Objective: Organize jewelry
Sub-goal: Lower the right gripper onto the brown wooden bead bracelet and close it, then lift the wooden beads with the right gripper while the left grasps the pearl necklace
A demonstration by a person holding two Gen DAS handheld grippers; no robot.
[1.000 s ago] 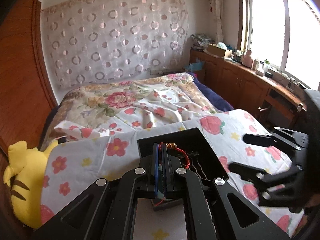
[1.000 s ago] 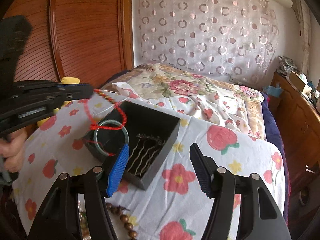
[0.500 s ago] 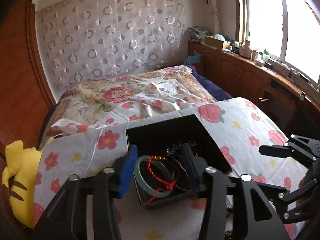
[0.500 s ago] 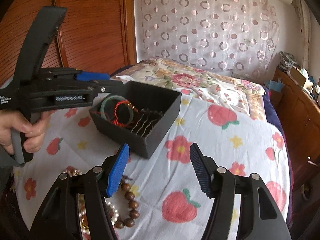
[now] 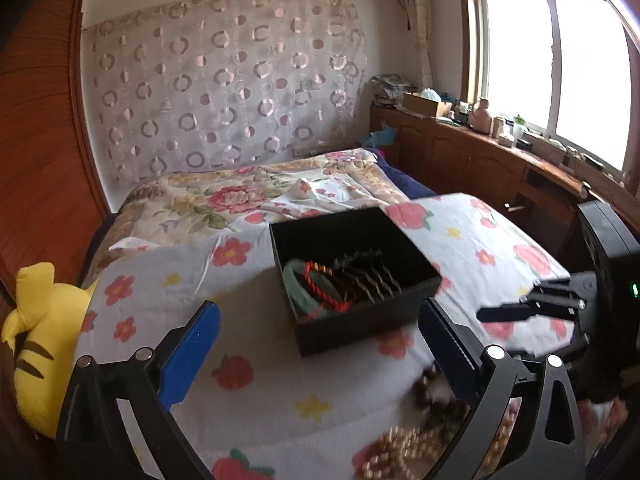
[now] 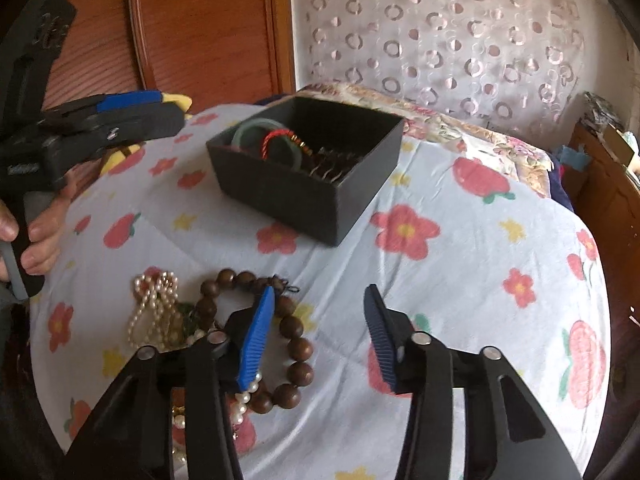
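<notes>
Right gripper (image 6: 318, 332), jaws closing but empty, straddles the wooden bead bracelet (image 6: 280, 332); tangled pearl strand (image 6: 154, 308) could snag. Left gripper (image 5: 316, 344) spread wide, empty.

Flowered sheet (image 6: 460, 280) – black box (image 6: 296, 200), wooden beads (image 6: 296, 344), pearls (image 6: 152, 304)

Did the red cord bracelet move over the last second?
Yes. The red cord bracelet, earlier between the left tongs above the black box, now lies inside it on the green bangle; jaws just opened.
</notes>
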